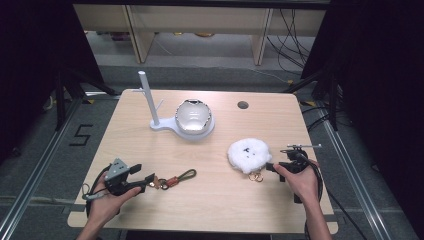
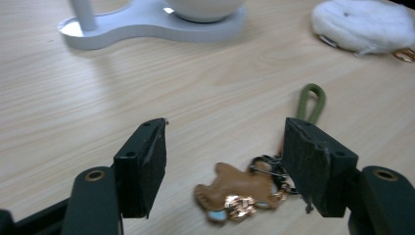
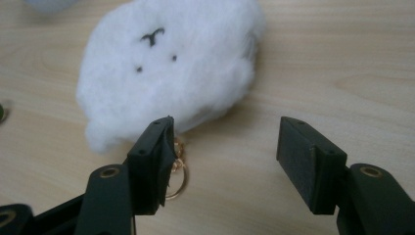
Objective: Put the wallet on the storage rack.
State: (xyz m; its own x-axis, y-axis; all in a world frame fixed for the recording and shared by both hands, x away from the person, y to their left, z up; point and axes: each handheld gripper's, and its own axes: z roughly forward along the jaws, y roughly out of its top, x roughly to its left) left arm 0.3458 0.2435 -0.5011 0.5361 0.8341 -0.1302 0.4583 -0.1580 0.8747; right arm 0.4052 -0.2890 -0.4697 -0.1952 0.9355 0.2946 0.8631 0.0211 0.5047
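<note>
So the background stuff: a white stand (image 1: 159,126) sits on the wooden table (image 1: 225,210), well ahead of the left gripper (image 1: 150,179) and slightly to its right, with 1 upright post (image 1: 148,97) that has small pegs. A shiny rounded bowl-ish thing (image 1: 193,116) rests on the stand's base. Well beyond the right gripper (image 1: 270,167) there's a round hole (image 1: 243,105) in the tabletop. Off to the left gripper's left, a "5" (image 1: 81,135) is marked on the floor. Far past both grippers: wooden shelving (image 1: 200,20) and loose cables (image 1: 292,35).
</note>
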